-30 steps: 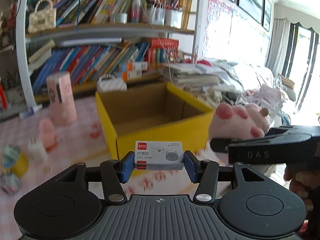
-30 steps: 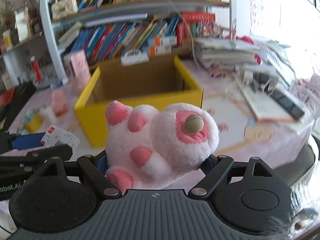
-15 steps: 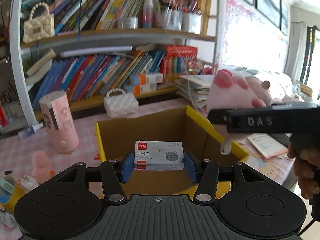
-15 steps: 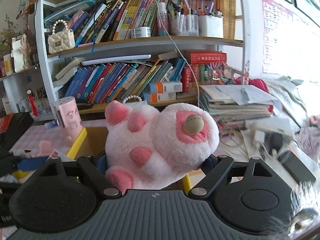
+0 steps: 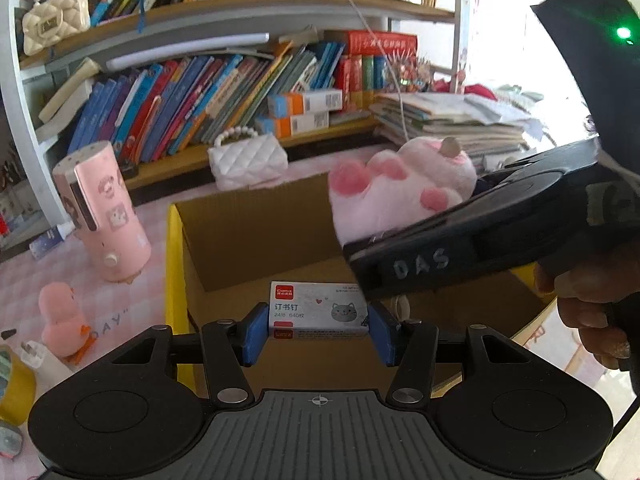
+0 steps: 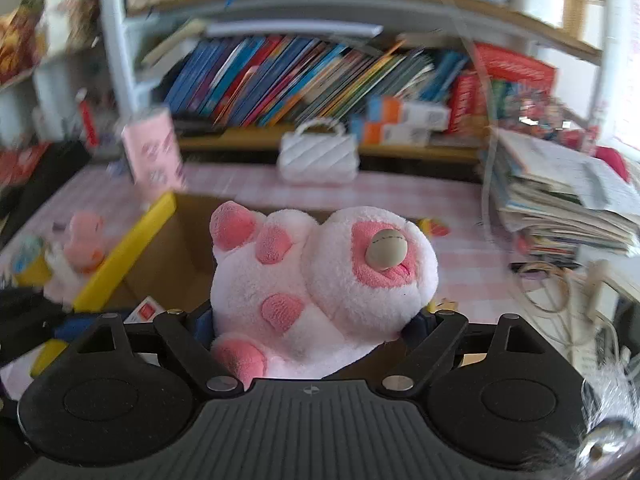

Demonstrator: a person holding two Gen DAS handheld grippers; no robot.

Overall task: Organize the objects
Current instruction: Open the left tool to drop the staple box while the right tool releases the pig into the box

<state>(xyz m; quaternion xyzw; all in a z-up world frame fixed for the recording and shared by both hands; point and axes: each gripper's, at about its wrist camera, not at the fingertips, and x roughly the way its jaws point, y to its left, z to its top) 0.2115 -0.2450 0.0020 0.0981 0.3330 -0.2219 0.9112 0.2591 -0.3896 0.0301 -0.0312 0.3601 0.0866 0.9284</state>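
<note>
Gripping a small staple box (image 5: 318,311) in left tongs (image 5: 318,330) over the open yellow cardboard box (image 5: 256,232); clamping a pink plush paw (image 6: 320,280) in right tongs (image 6: 316,330) above its far right.

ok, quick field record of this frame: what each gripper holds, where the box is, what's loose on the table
left gripper: shut on small white staples box
right gripper: shut on pink plush paw toy
container: open yellow cardboard box, below both grippers
loose on table: pink cylindrical humidifier, pink duck figure, white quilted mini handbag
</note>
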